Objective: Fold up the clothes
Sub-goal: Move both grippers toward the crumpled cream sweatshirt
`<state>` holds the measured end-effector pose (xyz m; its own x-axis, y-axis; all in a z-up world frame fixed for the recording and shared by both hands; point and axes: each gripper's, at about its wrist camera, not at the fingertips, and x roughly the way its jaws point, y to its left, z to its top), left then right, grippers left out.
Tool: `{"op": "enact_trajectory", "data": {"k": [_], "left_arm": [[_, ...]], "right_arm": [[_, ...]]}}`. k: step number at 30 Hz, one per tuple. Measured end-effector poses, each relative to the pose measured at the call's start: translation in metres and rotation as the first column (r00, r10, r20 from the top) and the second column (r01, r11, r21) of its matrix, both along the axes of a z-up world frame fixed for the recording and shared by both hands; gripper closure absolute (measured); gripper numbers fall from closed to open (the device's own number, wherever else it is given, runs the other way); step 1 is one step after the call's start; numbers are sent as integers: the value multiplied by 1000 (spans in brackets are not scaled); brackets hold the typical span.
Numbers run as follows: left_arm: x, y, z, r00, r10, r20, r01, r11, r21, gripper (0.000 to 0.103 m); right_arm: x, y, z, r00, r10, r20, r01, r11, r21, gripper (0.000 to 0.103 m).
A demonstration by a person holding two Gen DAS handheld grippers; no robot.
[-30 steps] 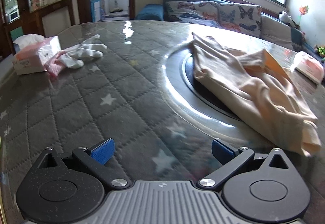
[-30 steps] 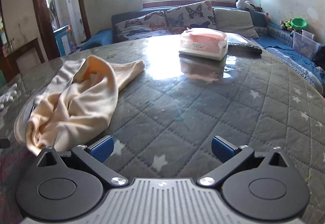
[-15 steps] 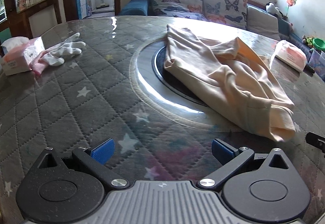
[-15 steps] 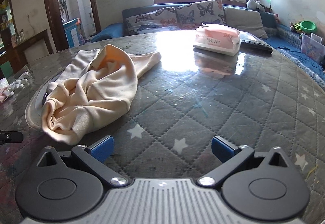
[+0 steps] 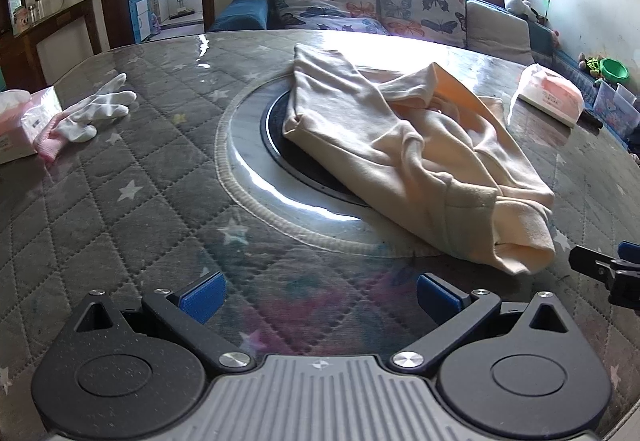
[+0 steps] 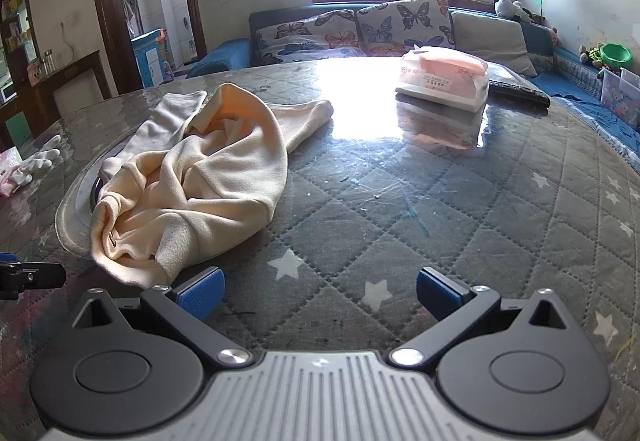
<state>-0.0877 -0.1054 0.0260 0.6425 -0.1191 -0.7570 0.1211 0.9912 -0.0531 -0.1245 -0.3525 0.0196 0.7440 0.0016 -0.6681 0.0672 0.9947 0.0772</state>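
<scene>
**A:** While both tools are hanging low over the near edge of the table (image 5: 120, 241), the cream garment (image 5: 404, 145) is lying crumpled across the round inset at the table's middle, nothing folded yet. I'm reading this as the approach, before any grasp.

**B:** Agreed. From the right wrist view the garment (image 6: 192, 193) is sitting to the left, its bunched near end just beside the right gripper (image 6: 320, 293). One blue fingertip (image 6: 200, 293) is nearly touching the cloth, though I can't say it's making contact.

**A:** And the jaws?

**B:** Both pairs are standing spread wide, gripping nothing. The left gripper (image 5: 320, 295) is hovering over bare quilted surface, with the garment lying far and to its right.

**A:** So what's the next move calling for?

**B:** My guess: each tool is going to need a corner or hem, so the heap gets spread flat first. That rolled near end looks thick, so pinching a single layer could be tricky.

**A:** The white gloves (image 5: 92, 113) and tissue pack (image 6: 444, 81) are sitting well apart from it.
</scene>
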Motion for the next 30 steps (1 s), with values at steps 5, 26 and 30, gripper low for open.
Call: {"op": "enact_trajectory", "data": {"k": [5,26,30], "left_arm": [[4,-5,1,1000,-7,-5,7,1000,4,0],[30,-14,18,1000,-13,-2,13,1000,1,0],[37,-17,19,1000,-13,-5,13,1000,2,0]], "right_arm": [[4,3,1,1000,6,1,-6,1000,0,0],[33,9,11,999,50,3,-50,999,6,1],[39,9,11,999,54,1,-54,998,12,1]]}}
